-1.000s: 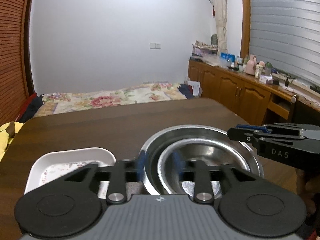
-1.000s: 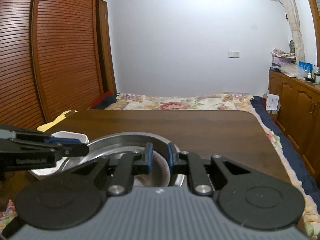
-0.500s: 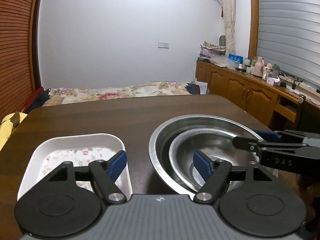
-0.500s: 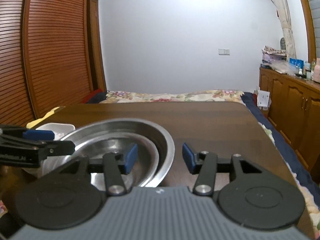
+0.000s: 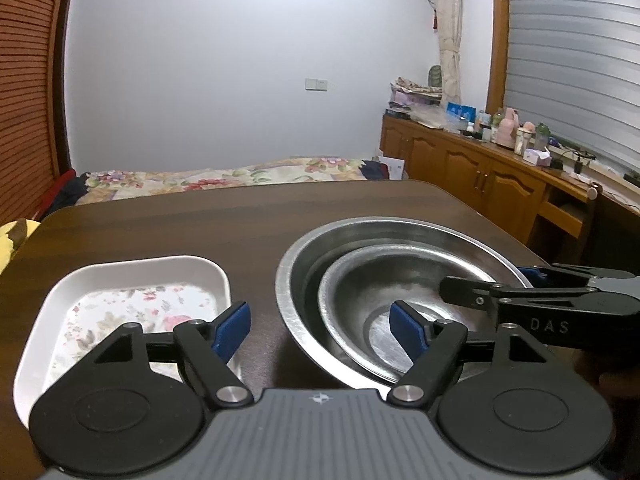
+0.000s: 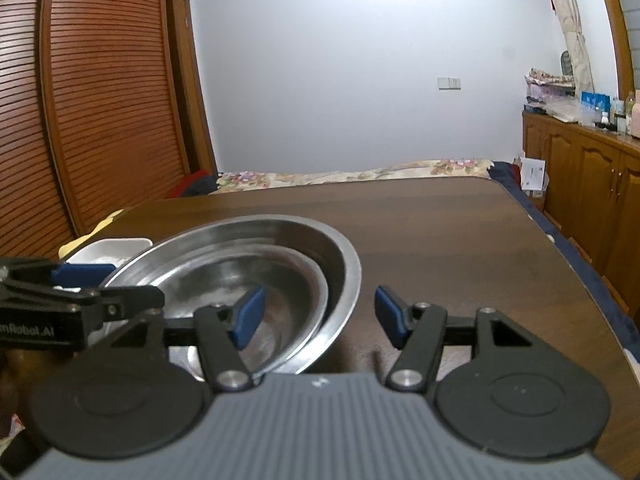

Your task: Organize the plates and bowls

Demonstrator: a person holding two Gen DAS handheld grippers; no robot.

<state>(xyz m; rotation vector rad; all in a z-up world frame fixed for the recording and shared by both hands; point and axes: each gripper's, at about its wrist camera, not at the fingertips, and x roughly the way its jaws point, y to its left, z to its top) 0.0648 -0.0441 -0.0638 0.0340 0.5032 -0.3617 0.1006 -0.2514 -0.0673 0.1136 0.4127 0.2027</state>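
Left to right: white floral dish (image 5: 132,312) sits at the desk's (image 5: 224,232) near-left, w/ your left tongs (image 5: 320,332) just above its right edge. Those tongs stand wide apart, nothing gripped; one blue pad over the dish corner, the other over the bowls. Right tongs (image 6: 316,314) have just been opening more; they straddle the big bowl's rim, left pad inside, right pad outside over bare desk, not pressing on anything I can see.

The bowls: small steel bowl (image 5: 392,304) nested inside the large steel bowl (image 5: 304,264), both just right of the dish, near the desk's front edge.

Risks, imo:
- Small bowl sits off-centre, toward the near wall. Bump it w/ a pad as you pull out and it'll rock or clatter.
- Right tongs' inner pad could hook the rim on the way back and drag or tip the whole stack, since steel slides easily on wood.
- Left tongs are close to the dish, so a sideways move may shove it.

Count: 2 steel bowls, 1 white dish, 2 tongs.
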